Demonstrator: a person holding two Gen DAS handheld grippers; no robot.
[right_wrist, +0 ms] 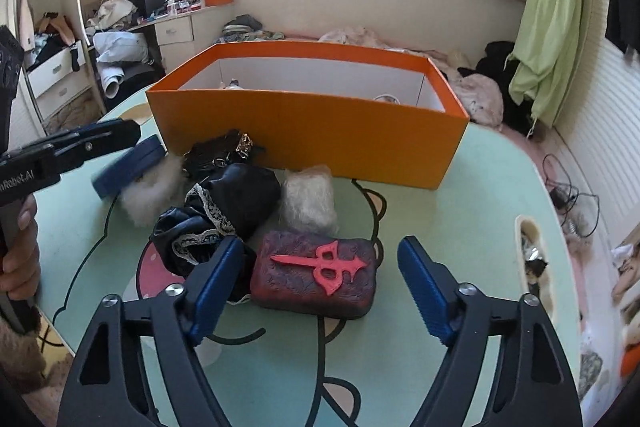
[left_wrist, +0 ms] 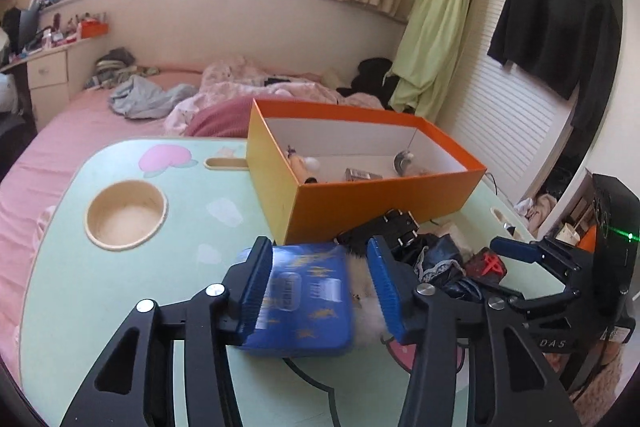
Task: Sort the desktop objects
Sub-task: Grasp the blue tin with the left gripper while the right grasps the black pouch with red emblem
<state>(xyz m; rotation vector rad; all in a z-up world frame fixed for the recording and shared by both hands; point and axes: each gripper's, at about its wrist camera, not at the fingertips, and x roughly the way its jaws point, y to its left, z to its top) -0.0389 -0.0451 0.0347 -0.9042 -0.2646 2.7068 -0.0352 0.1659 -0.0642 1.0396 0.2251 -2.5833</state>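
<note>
Right now left tongs (left_wrist: pixel 318 291) straddle the blue tin (left_wrist: pixel 298 301), tilted.

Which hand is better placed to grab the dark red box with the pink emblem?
Right. The right tongs already straddle the dark red box, pads clear of it. The left tongs are around the blue tin.
</note>
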